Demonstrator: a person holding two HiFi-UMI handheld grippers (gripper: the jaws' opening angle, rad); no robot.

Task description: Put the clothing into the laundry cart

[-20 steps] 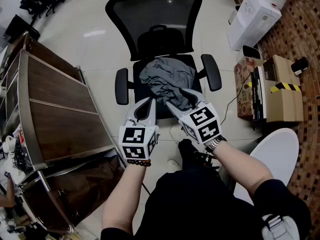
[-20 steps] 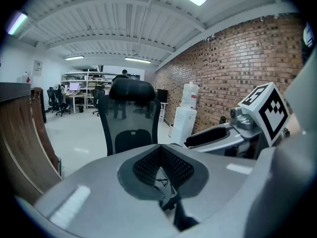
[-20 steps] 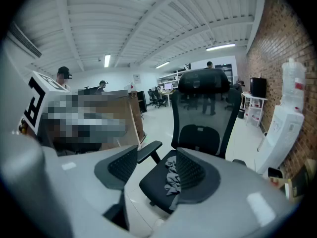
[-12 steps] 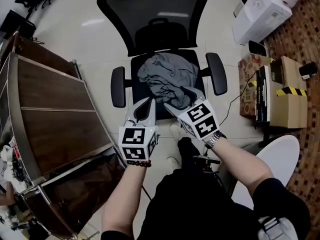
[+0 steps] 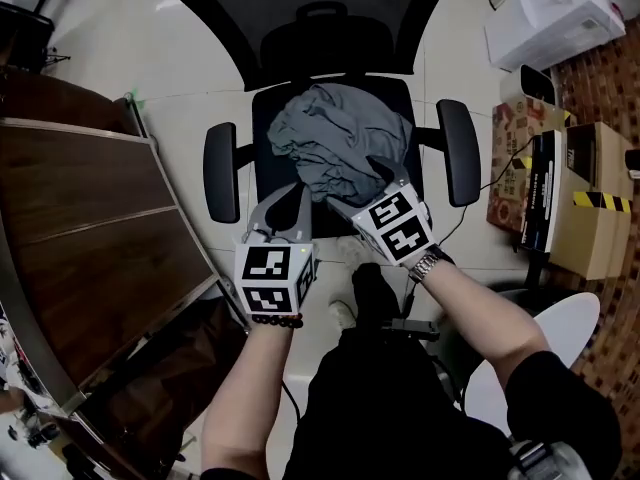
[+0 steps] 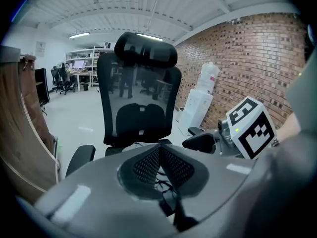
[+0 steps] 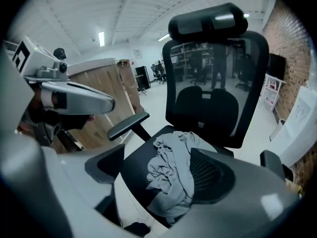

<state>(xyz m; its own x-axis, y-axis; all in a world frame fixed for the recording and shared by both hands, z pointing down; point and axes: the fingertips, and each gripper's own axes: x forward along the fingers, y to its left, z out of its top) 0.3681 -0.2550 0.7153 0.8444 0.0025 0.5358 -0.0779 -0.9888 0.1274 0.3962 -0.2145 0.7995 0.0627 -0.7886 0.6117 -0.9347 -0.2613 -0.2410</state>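
A crumpled grey garment (image 5: 338, 148) lies on the seat of a black mesh office chair (image 5: 225, 168); it also shows in the right gripper view, where the garment (image 7: 173, 175) fills the seat's middle. My right gripper (image 5: 362, 190) is open at the garment's near edge, its jaws either side of the cloth's front fold (image 7: 166, 202); the pads do not press on it. My left gripper (image 5: 298, 196) hovers at the seat's front left corner, shut and empty, its pads together (image 6: 159, 155). A brown fabric cart with a metal frame (image 5: 170, 368) stands to my lower left.
A wooden cabinet (image 5: 90, 218) runs along the left, close to the chair's armrest. Cardboard boxes (image 5: 590, 198) and a white appliance (image 5: 565, 8) line the brick wall at right. A white round table (image 5: 545, 338) sits near my right arm. A cable crosses the tiled floor by the chair.
The view has closed in on the chair. My right gripper has slid forward over the seat's front, so its jaws now flank the garment's near fold. The left gripper has barely shifted.
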